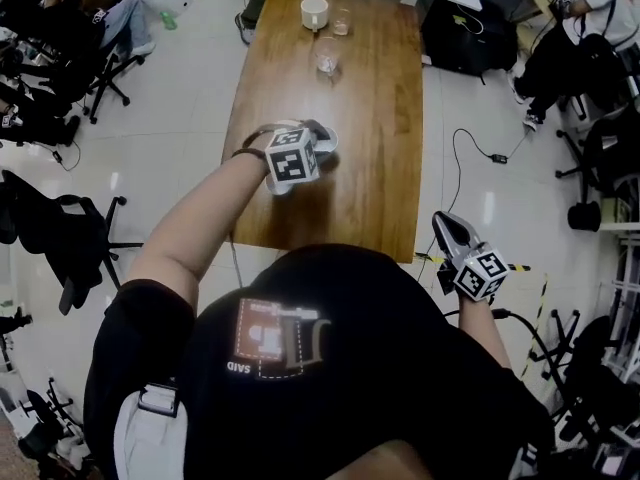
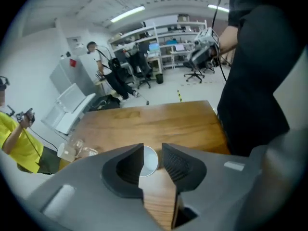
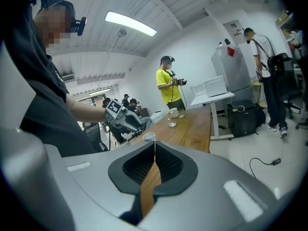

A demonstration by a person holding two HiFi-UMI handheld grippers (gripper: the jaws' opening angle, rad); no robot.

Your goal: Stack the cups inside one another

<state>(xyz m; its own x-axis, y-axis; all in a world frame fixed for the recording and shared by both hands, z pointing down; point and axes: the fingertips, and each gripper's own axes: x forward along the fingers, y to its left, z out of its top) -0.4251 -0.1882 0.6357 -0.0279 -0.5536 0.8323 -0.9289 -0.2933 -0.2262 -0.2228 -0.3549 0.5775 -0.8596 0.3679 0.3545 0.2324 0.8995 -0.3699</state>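
A small white cup (image 1: 329, 144) stands upright on the wooden table (image 1: 375, 118). My left gripper (image 1: 316, 136) hovers right at it. In the left gripper view the jaws (image 2: 152, 151) are open, and the cup (image 2: 150, 160) shows in the gap just past the tips, with no pad pressing on it. At the far end stand a bigger white cup (image 1: 314, 11) and two clear glasses (image 1: 327, 55), (image 1: 342, 22). My right gripper (image 1: 447, 224) hangs off the table's right front corner. Its jaws (image 3: 154, 146) are shut and hold nothing.
The right gripper view shows the left gripper (image 3: 124, 120) beside the small cup (image 3: 148, 137). Office chairs (image 1: 75, 238) stand left of the table, and a black cable (image 1: 480, 153) lies on the floor to the right. People sit and stand around the room's edges.
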